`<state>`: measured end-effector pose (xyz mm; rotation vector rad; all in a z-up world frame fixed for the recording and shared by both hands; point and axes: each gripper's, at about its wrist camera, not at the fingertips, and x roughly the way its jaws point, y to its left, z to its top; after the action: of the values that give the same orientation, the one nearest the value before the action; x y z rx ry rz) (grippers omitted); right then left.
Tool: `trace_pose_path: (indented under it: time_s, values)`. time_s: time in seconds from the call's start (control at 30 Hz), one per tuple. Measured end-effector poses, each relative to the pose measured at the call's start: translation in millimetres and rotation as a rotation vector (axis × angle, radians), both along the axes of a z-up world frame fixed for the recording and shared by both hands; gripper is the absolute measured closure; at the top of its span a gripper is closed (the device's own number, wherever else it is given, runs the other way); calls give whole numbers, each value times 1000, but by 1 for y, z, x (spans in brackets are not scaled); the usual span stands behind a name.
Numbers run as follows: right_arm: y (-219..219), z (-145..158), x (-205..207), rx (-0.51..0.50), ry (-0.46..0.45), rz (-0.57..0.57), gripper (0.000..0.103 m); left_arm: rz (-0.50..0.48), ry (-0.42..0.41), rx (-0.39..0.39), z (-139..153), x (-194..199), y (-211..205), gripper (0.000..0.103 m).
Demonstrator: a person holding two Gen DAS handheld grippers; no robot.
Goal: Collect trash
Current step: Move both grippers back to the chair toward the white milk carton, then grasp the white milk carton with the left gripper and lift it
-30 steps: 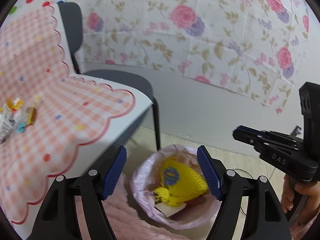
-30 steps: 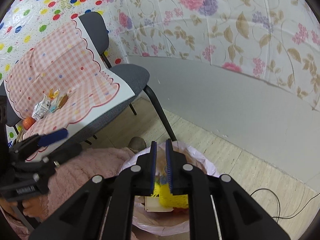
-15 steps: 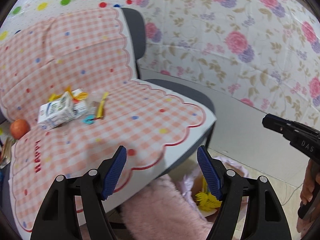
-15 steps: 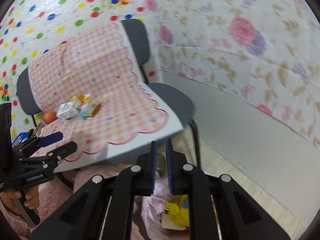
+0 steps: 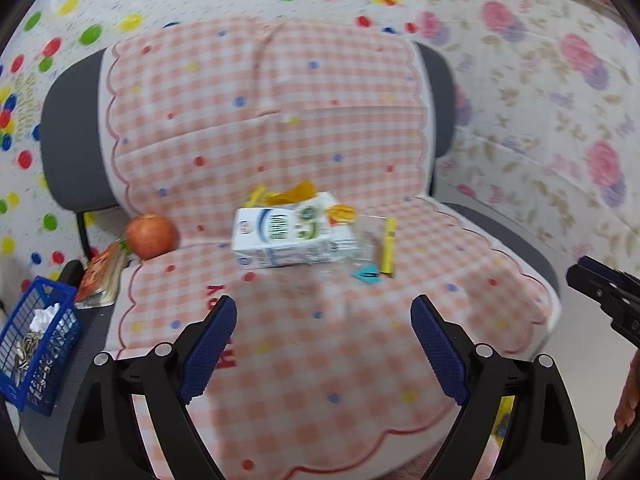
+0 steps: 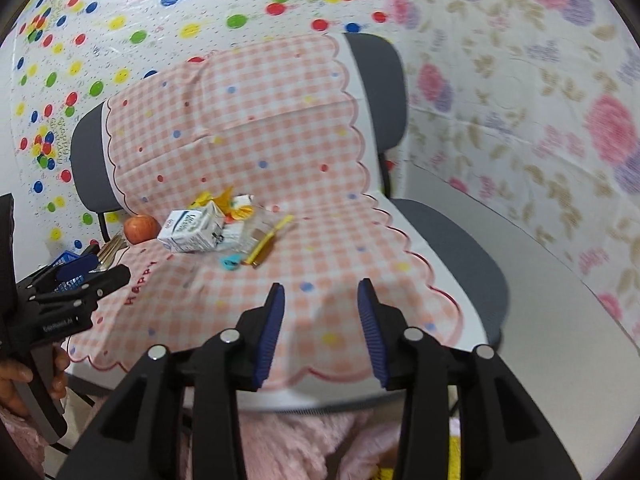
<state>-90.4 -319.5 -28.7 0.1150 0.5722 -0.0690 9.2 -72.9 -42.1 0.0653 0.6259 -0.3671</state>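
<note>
Far left, off the chair's edge, a blue basket [image 5: 38, 354] w/ crumpled scraps sits low, prob. a sorting bin. Next to it a flat orange packet [image 5: 100, 276] lies by the seat edge, then an apple [image 5: 152, 236] rests at the cloth's left rim, apart from the litter, so likely not trash. The left gripper [image 5: 323, 350] hangs over the front of the checked cloth [image 5: 320, 360], jaws spread wide and opening further, nothing btwn them; looks readied for a bulky item. Centre seat: the milk carton [image 5: 292, 232] lies on its side, touching crumpled yellow wrappers [image 5: 288, 196] behind it; the trash is bunched here, near the backrest crease. Just right of the carton, a clear wrapper [image 5: 370, 238], a yellow strip [image 5: 388, 250] and a teal scrap [image 5: 366, 273]. The right gripper [image 6: 322, 332] hovers short of the pile, jaws part-way apart and opening, empty; prob. sized for the small bits.
</note>
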Motion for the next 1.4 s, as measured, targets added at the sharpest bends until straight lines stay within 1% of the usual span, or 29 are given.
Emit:
trace_pose_path:
  time_s: [0.13, 0.23, 0.3, 0.33, 0.4, 0.5, 0.63, 0.73, 0.8, 0.97, 1.13, 1.17, 1.2, 1.23, 1.3, 1.4]
  values:
    - [3, -3, 35, 8, 19, 29, 62, 52, 43, 46, -7, 33, -2, 15]
    - [2, -7, 57, 19, 29, 40, 62, 65, 75, 53, -15, 58, -11, 15]
    - [0, -10, 69, 31, 34, 46, 62, 69, 113, 54, -22, 77, -22, 16]
    - [-1, -10, 74, 33, 35, 47, 62, 69, 121, 53, -25, 83, -25, 19]
    - [-4, -14, 86, 41, 44, 46, 62, 69, 136, 64, -32, 99, -37, 27]
    - [-9, -20, 103, 48, 58, 44, 62, 75, 139, 75, -38, 114, -50, 28]
    - [-14, -28, 121, 65, 77, 43, 62, 100, 147, 83, -43, 131, -54, 35]
    - [-12, -32, 128, 66, 91, 52, 62, 113, 161, 111, -46, 135, -48, 39]
    - [-8, -34, 131, 60, 97, 61, 62, 125, 175, 123, -48, 134, -35, 42]
    - [8, -35, 135, 49, 107, 90, 62, 213, 179, 132, -51, 136, 18, 44]
    - [26, -33, 137, 31, 108, 124, 62, 306, 196, 131, -49, 128, 70, 44]
    - [29, -33, 138, 30, 108, 129, 62, 316, 198, 125, -49, 127, 75, 43]
    - [32, -33, 139, 29, 108, 134, 62, 316, 200, 110, -49, 126, 79, 41]
    - [36, -32, 141, 30, 107, 141, 62, 308, 203, 95, -49, 125, 81, 31]
    - [42, -32, 145, 26, 106, 150, 59, 284, 187, 69, -46, 123, 77, 16]
    - [47, -32, 149, 24, 107, 156, 57, 249, 164, 75, -46, 127, 58, 16]
